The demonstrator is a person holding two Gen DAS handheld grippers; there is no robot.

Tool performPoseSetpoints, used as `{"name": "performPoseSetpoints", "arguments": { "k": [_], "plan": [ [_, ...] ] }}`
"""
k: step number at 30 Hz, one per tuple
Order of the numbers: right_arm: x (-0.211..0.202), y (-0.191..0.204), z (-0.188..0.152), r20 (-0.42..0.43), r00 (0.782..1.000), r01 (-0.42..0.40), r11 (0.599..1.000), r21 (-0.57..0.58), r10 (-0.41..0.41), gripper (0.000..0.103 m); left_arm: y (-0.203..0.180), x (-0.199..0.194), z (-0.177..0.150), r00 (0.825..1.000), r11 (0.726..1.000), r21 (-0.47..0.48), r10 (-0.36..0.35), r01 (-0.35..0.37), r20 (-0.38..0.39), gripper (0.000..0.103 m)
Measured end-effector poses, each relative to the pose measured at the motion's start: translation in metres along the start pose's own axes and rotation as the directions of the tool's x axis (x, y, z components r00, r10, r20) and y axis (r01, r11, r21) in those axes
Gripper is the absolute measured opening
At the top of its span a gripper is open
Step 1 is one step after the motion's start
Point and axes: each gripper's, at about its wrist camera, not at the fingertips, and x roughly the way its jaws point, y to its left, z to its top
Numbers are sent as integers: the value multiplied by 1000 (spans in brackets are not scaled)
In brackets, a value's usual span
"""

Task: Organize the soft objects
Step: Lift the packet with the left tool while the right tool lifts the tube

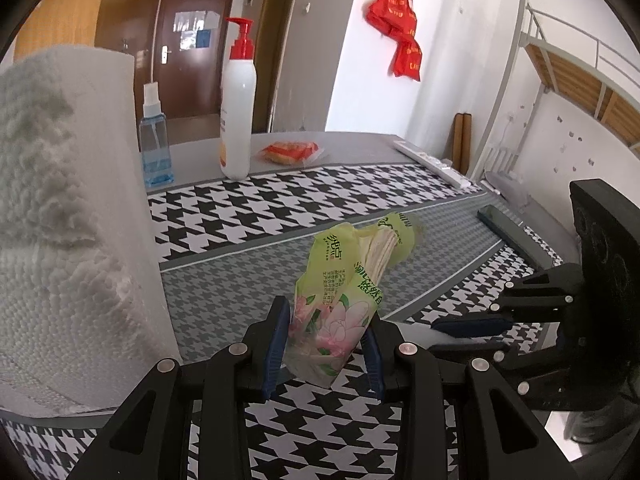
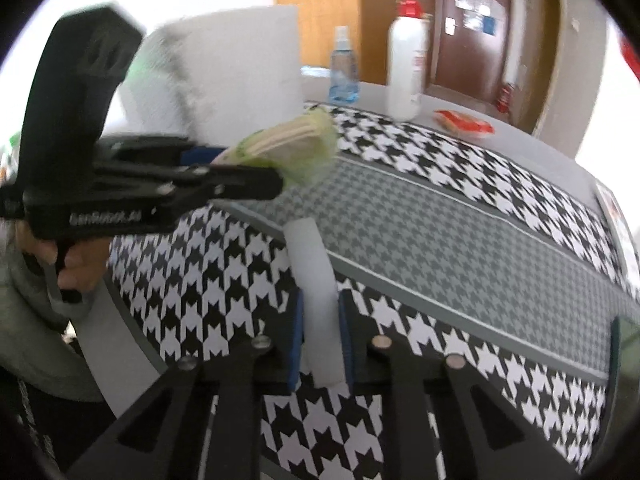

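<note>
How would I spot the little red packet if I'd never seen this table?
Find the table with the houndstooth cloth, then the tall white pump bottle on its far grey edge. The red packet lies just right of it: the only flat, red thing on the table.

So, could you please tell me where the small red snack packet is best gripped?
Grip the red snack packet across its short middle, coming from above. It lies flat on the gray table, apart from the white pump bottle, so judging by that, the approach looks clear.
</note>
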Motion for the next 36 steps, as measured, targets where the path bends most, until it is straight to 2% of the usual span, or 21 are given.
{"name": "performPoseSetpoints", "arguments": {
  "k": [5,11,14,21,36],
  "plan": [
    [-10,-1,-2,36,999,4,997,72,-6,20,-4,-8,2,1000,1000,9,12,-12,23,36],
    [-35,8,-1,113,992,38,990,134,-54,20,-10,-24,2,998,1000,20,19,-20,59,36],
    [-44,15,-1,146,985,72,988,138,-92,20,-13,-35,1,996,999,29,24,-27,82,36],
    [-63,27,-2,209,969,90,978,188,-130,20,-16,-62,2,989,996,58,58,-66,137,36],
    [-86,43,6,273,945,123,968,217,-181,20,-17,-89,0,972,991,68,96,-113,213,36]
  ]
}}
